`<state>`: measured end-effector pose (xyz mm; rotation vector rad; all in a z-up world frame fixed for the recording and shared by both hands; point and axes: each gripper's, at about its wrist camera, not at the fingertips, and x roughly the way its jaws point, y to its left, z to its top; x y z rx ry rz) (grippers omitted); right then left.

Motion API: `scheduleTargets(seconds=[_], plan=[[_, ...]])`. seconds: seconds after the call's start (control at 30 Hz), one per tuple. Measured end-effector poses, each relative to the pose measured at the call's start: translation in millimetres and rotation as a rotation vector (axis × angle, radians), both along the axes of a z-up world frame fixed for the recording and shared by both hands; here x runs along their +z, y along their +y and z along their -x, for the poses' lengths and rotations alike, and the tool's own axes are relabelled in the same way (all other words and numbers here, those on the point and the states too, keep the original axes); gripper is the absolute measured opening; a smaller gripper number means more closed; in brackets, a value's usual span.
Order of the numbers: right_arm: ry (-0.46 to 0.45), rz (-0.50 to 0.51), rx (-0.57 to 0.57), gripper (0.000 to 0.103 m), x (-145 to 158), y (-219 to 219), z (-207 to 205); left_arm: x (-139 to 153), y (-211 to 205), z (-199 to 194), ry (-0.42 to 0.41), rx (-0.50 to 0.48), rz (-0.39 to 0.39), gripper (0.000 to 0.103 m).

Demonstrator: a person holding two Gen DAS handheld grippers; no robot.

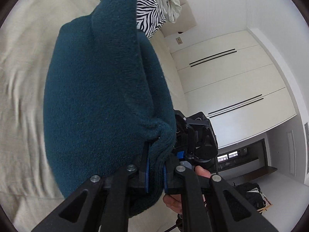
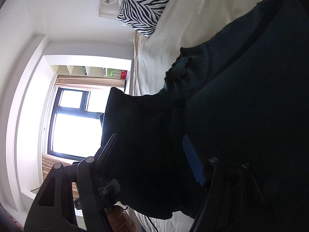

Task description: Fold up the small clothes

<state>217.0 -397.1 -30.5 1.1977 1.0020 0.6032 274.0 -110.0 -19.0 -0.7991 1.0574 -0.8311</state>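
A dark teal knit garment hangs lifted over the cream bed sheet. My left gripper is shut on a bunched edge of it, blue pads pressing the knit from both sides. Just behind that fold shows the black body of my right gripper and a hand. In the right wrist view the garment fills the right half, dark against the light. My right gripper stands wide with cloth lying between its fingers; the ribbed face of its blue pad is bare, not pressed on the knit.
A zebra-striped pillow and crumpled white bedding lie at the head of the bed. White wardrobe doors stand beyond the bed on one side, a bright window with beige curtains on the other.
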Motion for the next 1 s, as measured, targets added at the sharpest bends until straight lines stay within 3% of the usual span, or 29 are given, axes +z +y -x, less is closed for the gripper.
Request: scheduleTargets(seconds=[0.13, 0.2, 0.27, 0.37, 0.47, 0.6, 0.77, 1.0], plan=[[0.047, -0.052, -0.034, 0.072, -26.6, -32.5, 5.3, -35.3, -56.8, -5.7, 0.037, -0.102, -0.013, 0.012], [0.043, -0.093, -0.037, 0.072, -34.3, -35.6, 5.3, -50.8, -66.1, -3.4, 0.060, -0.119, -0.031, 0.020], [0.037, -0.097, -0.031, 0.072, -35.1, -35.1, 5.3, -53.4, -63.7, 2.7, 0.054, -0.126, -0.014, 0.033], [0.033, -0.062, -0.015, 0.072, -31.8, -30.1, -0.4, -35.4, -53.4, 15.5, -0.029, -0.139, -0.028, 0.053], [0.036, -0.020, -0.010, 0.072, -30.7, -22.9, -4.2, -22.5, -35.4, 22.0, -0.080, -0.128, -0.041, 0.053], [0.038, 0.103, 0.020, 0.068, -24.8, -14.8, -6.7, -32.0, -12.4, 24.5, -0.053, -0.083, -0.045, 0.053], [0.076, 0.354, 0.060, 0.020, -20.7, -3.9, -13.2, -48.9, 8.9, 32.0, -0.017, -0.056, -0.032, 0.053], [-0.004, 0.562, 0.016, 0.013, 12.0, -6.2, -12.4, -41.4, 6.7, 30.0, -0.050, -0.065, -0.064, 0.059]])
